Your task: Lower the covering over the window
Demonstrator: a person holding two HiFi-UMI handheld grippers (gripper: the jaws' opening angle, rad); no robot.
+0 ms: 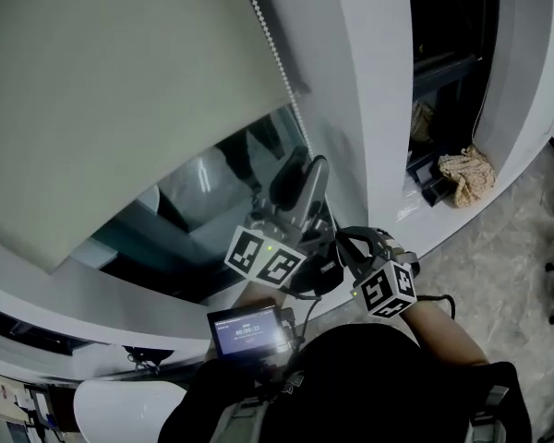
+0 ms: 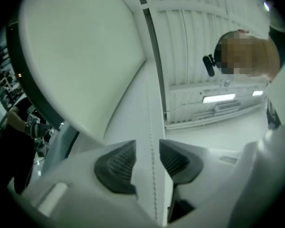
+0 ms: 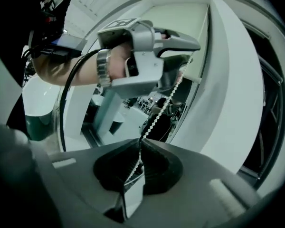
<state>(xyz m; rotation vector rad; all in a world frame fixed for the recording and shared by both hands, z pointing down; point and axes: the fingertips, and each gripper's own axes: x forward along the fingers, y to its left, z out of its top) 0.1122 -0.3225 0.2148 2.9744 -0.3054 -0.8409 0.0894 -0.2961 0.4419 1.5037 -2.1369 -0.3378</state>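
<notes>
Right tool [image 3: 138, 148] is clenching the white beaded pull chain [image 3: 162, 103]. The left tool [image 2: 148, 158], higher up, is gaping w/ chain running loose between its jaws. Beige fabric roller blind [image 1: 102, 90] is hanging partway down the window glass [image 1: 212, 197]. Prob. best: left clamping high before right lets go, pulling straight down.

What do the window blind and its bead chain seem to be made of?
The window blind: likely woven fabric, matte pale beige; its face is flat and dull, without glare. The bead chain: small white round beads on a string, probably plastic, perhaps coated metal; they look dull rather than shiny.
</notes>
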